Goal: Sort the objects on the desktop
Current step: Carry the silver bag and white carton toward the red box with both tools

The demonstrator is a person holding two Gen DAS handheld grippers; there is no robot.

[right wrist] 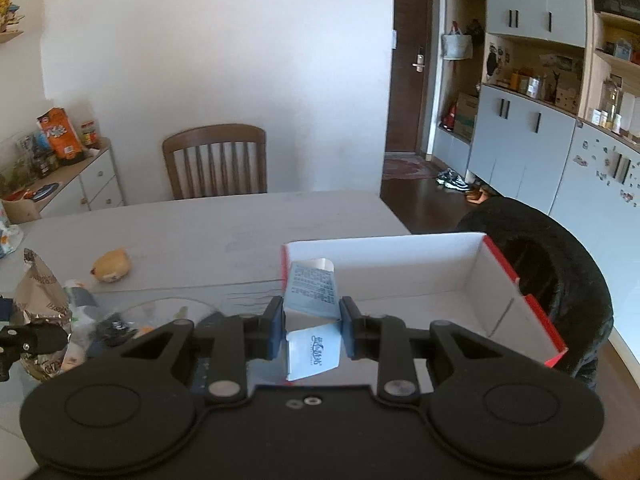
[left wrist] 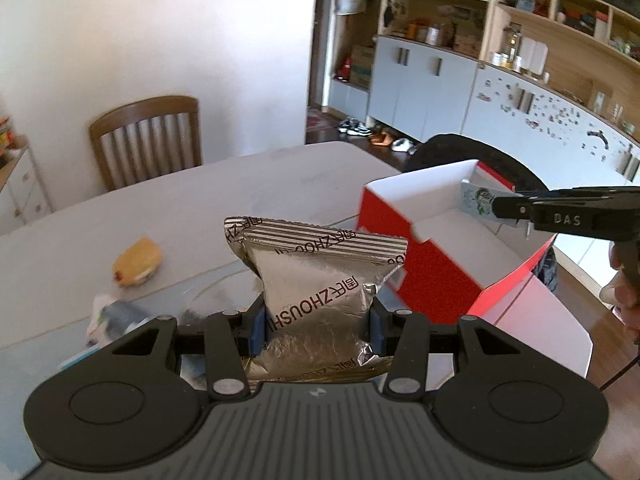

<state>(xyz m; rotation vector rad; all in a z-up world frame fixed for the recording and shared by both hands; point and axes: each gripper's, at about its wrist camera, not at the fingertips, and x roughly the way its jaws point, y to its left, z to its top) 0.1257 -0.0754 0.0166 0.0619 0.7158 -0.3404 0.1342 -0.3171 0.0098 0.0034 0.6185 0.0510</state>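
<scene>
My left gripper (left wrist: 318, 330) is shut on a silver foil snack bag (left wrist: 316, 280) and holds it above the table, left of the red box (left wrist: 424, 272). The bag also shows at the left in the right wrist view (right wrist: 42, 296). My right gripper (right wrist: 312, 322) is shut on a small light blue carton (right wrist: 312, 300) and holds it over the near left corner of the open red box with white inside (right wrist: 500, 276). In the left wrist view the right gripper (left wrist: 500, 206) reaches over the box with the carton (left wrist: 478, 200).
A yellow bun-like item (left wrist: 138, 266) lies on the grey table (left wrist: 240, 184). Small wrappers and dark items (right wrist: 112, 324) lie at the table's left front. A wooden chair (right wrist: 216, 164) stands behind the table. A black round cushion (right wrist: 560, 256) sits right of the box.
</scene>
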